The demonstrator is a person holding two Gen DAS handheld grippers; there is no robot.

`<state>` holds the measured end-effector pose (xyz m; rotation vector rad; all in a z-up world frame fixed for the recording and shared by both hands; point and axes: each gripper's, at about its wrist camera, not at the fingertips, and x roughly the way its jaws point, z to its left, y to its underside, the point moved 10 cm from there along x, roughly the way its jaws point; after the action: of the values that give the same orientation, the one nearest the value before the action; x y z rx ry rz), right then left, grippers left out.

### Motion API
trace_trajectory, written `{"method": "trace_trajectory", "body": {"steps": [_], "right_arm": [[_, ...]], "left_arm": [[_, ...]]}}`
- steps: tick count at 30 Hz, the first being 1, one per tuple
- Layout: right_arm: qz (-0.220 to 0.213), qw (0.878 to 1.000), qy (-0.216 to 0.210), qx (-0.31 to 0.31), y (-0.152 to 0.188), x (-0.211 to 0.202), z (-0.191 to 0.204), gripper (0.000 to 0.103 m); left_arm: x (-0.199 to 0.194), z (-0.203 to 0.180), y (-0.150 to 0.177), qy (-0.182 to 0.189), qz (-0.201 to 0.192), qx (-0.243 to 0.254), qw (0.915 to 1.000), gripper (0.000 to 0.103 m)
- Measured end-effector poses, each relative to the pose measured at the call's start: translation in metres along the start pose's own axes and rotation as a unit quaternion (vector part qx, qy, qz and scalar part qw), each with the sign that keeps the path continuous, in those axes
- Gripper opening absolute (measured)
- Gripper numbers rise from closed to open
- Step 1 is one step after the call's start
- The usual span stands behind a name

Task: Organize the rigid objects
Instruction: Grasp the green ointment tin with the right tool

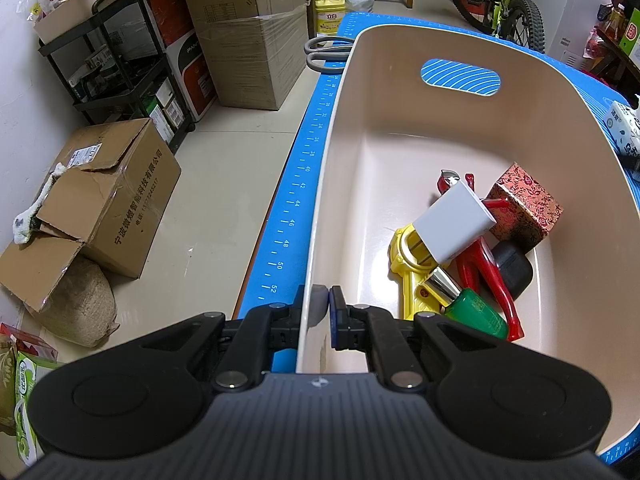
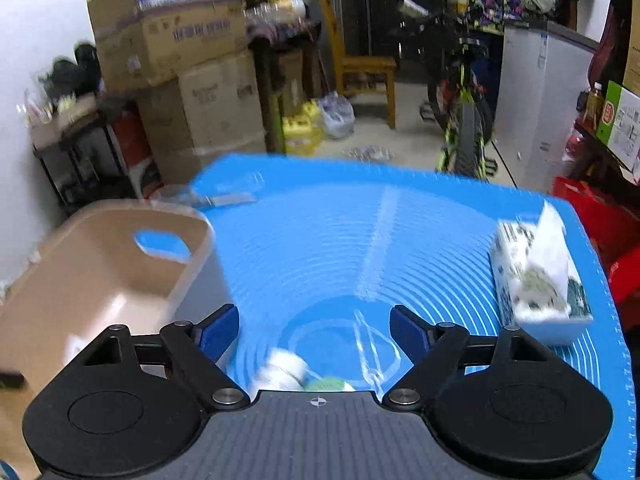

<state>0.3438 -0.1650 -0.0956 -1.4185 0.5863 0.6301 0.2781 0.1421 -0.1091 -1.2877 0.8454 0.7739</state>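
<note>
A beige plastic bin (image 1: 400, 136) stands on the blue mat (image 1: 296, 200). My left gripper (image 1: 322, 300) is shut on the bin's near left wall. Inside lie a white box (image 1: 452, 224), a yellow tool (image 1: 408, 256), red pliers (image 1: 484, 264), a patterned red box (image 1: 524, 208), a black object (image 1: 514, 266) and a green bottle (image 1: 476, 312). My right gripper (image 2: 314, 328) is open and empty above the mat (image 2: 340, 232). A white-capped bottle (image 2: 284, 372) lies just below it, partly hidden. The bin (image 2: 100, 272) shows at left.
Grey-handled scissors (image 1: 324, 52) lie on the mat behind the bin. A tissue pack (image 2: 536, 280) sits at the mat's right edge, also visible in the left wrist view (image 1: 626, 128). Cardboard boxes (image 1: 108, 200), a black shelf (image 1: 120, 64) and a bicycle (image 1: 500, 0) stand around.
</note>
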Motion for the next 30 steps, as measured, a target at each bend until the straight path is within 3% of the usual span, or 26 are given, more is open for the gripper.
{"method": "trace_trajectory", "body": {"steps": [6, 13, 17, 20, 25, 30], "right_arm": [[0.062, 0.997, 0.015, -0.041, 0.036, 0.032, -0.005, 0.079], [0.075, 0.993, -0.002, -0.089, 0.054, 0.042, 0.002, 0.079], [0.067, 0.993, -0.009, -0.095, 0.06, 0.052, 0.005, 0.07], [0.062, 0.993, -0.025, -0.096, 0.058, 0.05, 0.01, 0.054], [0.047, 0.993, -0.013, -0.11, 0.053, 0.042, 0.012, 0.054], [-0.002, 0.997, 0.015, -0.078, 0.02, 0.018, 0.007, 0.054]], "left_arm": [[0.0, 0.0, 0.0, 0.0, 0.0, 0.0, 1.0, 0.012], [0.0, 0.0, 0.0, -0.001, 0.0, 0.001, 1.0, 0.012], [-0.001, 0.001, -0.001, -0.002, 0.0, 0.001, 1.0, 0.012], [-0.001, 0.001, -0.001, -0.003, 0.0, 0.002, 1.0, 0.012], [-0.001, 0.001, -0.001, -0.003, 0.0, 0.002, 1.0, 0.012], [-0.001, 0.001, -0.001, -0.002, 0.0, 0.002, 1.0, 0.012]]}}
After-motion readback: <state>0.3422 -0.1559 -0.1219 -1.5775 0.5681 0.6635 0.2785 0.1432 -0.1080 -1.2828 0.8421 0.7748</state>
